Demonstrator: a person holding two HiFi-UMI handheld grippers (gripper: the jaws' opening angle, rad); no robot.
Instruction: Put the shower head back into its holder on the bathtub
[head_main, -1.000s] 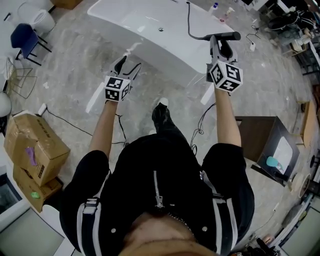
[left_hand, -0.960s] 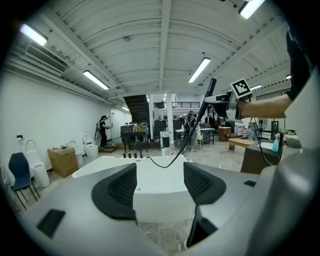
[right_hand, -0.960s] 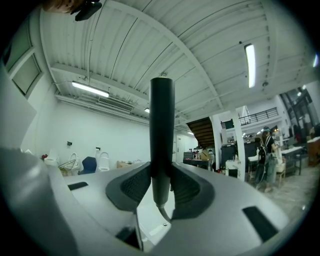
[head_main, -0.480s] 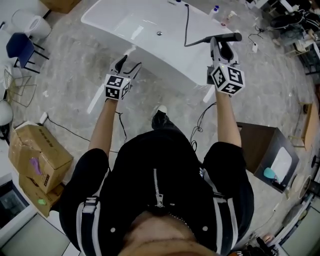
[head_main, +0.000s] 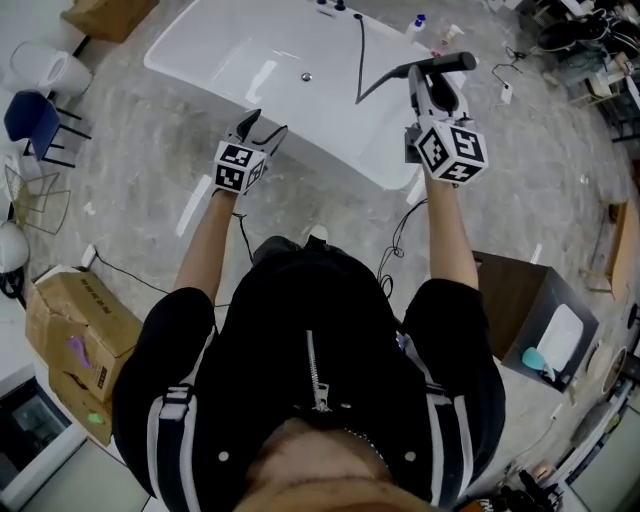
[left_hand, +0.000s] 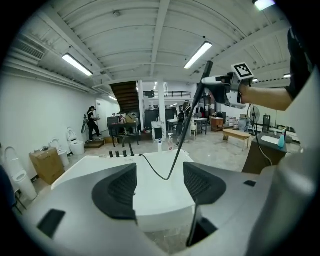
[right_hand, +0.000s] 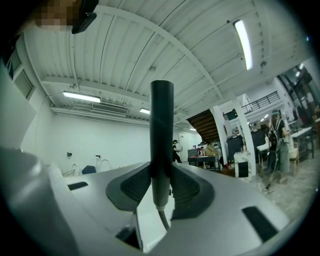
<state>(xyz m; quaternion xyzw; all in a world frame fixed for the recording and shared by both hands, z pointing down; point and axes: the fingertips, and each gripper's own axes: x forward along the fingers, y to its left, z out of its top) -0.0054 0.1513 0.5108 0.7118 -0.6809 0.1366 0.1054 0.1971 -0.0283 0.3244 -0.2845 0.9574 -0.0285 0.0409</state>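
Observation:
A white bathtub (head_main: 230, 50) lies ahead, with black taps (head_main: 335, 6) on its far rim. My right gripper (head_main: 432, 85) is shut on the black stick shower head (head_main: 445, 64), held level above the tub's right end. Its black hose (head_main: 360, 55) runs down to the taps. In the right gripper view the shower head (right_hand: 162, 130) stands upright between the pads (right_hand: 135, 186). My left gripper (head_main: 262, 125) is open and empty at the tub's near rim. In the left gripper view the tub (left_hand: 100, 167), taps (left_hand: 120, 150) and hose (left_hand: 180, 145) lie ahead.
Cardboard boxes (head_main: 70, 320) sit on the floor at left, a blue chair (head_main: 30, 115) beyond them. A dark cabinet (head_main: 520, 300) stands at right. Small bottles (head_main: 420, 22) are beside the tub's far end. A cable (head_main: 130, 245) trails over the floor.
The person has stepped closer to the tub. Both grippers have moved forward, and the right one has carried the shower head farther over the tub's right end.

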